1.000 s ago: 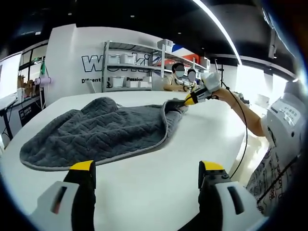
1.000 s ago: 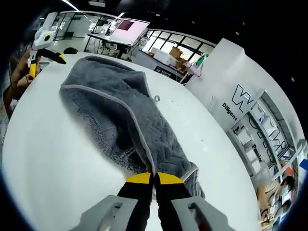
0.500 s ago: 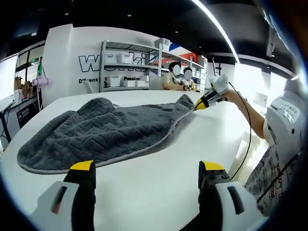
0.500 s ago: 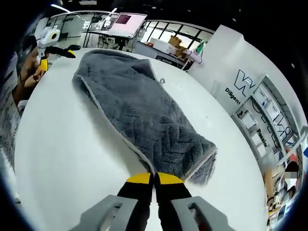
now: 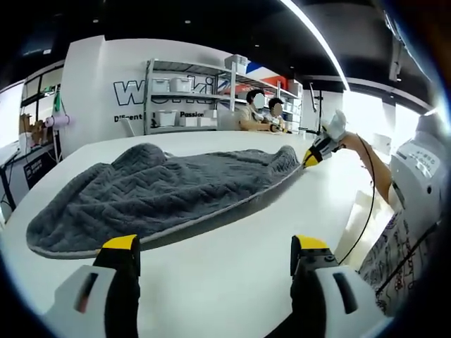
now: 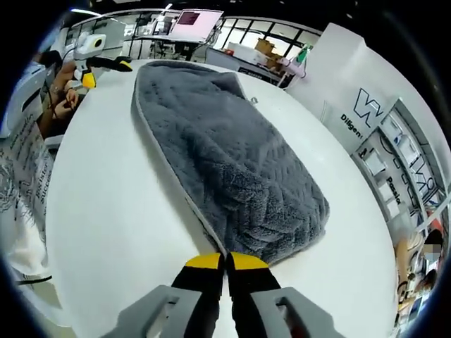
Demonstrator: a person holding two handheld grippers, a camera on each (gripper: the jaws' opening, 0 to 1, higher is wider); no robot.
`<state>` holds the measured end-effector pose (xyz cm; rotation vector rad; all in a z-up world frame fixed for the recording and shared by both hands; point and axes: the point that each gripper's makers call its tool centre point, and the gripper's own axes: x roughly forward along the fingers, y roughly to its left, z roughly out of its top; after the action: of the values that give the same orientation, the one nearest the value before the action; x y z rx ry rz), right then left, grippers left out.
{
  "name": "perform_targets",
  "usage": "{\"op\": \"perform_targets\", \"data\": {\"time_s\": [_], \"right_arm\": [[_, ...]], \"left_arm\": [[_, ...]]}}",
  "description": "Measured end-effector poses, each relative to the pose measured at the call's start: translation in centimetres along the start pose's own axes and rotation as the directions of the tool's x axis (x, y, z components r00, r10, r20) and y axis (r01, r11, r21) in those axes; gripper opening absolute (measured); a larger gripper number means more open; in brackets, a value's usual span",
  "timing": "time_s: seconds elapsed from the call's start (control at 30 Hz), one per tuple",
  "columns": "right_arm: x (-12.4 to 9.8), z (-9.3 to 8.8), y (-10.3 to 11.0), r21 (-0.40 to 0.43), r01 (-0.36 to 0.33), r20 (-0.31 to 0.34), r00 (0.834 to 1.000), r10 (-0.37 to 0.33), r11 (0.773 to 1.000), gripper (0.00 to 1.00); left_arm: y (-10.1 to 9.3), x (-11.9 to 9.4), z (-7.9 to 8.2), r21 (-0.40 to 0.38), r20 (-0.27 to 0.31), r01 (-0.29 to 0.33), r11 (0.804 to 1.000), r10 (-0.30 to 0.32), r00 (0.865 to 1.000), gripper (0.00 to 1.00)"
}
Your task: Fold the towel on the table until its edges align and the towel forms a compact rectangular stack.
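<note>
In the left gripper view, the left gripper (image 5: 215,264) has its jaws spread wide and holds nothing; they hang above bare white table (image 5: 232,274) just short of the near hem of the towel (image 5: 155,193). The grey quilted towel lies across the table from the near left toward the far right. At its far right corner the right gripper (image 5: 313,155), held in a person's hand (image 5: 347,141), has the hem pinched. A second ago that corner was curled back over the towel and the gripper sat nearer the middle; now the corner is drawn out to the right and the towel lies longer and flatter.

In the right gripper view, the right gripper (image 6: 225,262) has its yellow tips pressed together on the towel's (image 6: 225,162) light edge trim. The towel runs away across the table (image 6: 120,225) toward the left gripper (image 6: 106,65) at the far left. Earlier the towel was doubled over itself in a narrow band; now it is spread in one broad layer.
</note>
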<state>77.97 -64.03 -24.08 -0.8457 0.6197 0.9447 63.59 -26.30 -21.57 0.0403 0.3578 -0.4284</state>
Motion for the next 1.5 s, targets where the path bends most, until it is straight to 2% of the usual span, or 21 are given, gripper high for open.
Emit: {"op": "perform_targets", "data": {"time_s": [0.17,0.57,0.8,1.0,1.27,1.5], "right_arm": [[-0.6,-1.5,0.3,0.024,-0.024,-0.032,0.999,0.025,0.999,0.03],[-2.0,-4.4,0.6,0.084,-0.024,-0.074,0.997,0.031,0.996,0.03],[-2.3,-5.1,1.0,0.105,-0.024,-0.076,0.997,0.033,0.994,0.04],[-2.3,-5.1,0.9,0.117,-0.01,-0.065,0.998,0.018,0.993,0.05],[-3.3,-5.9,-0.4,0.098,0.067,-0.083,0.995,-0.059,0.993,0.2],[-4.3,-4.8,-0.7,0.137,0.115,0.006,0.993,-0.117,0.984,0.34]], "left_arm": [[-0.1,-0.1,-0.1,0.001,-0.002,0.0,1.0,0.0,1.0,0.93],[0.2,-0.5,-0.1,0.001,0.0,-0.012,1.0,0.012,1.0,0.93],[0.0,-0.5,-0.1,0.007,-0.004,-0.005,1.0,0.005,1.0,0.93],[0.0,-0.7,-0.1,0.008,-0.003,-0.009,1.0,0.009,1.0,0.93],[0.0,-0.8,-0.2,0.005,-0.004,-0.013,1.0,0.013,1.0,0.93],[0.2,-0.7,-0.3,0.003,-0.009,-0.016,1.0,0.016,1.0,0.93]]}}
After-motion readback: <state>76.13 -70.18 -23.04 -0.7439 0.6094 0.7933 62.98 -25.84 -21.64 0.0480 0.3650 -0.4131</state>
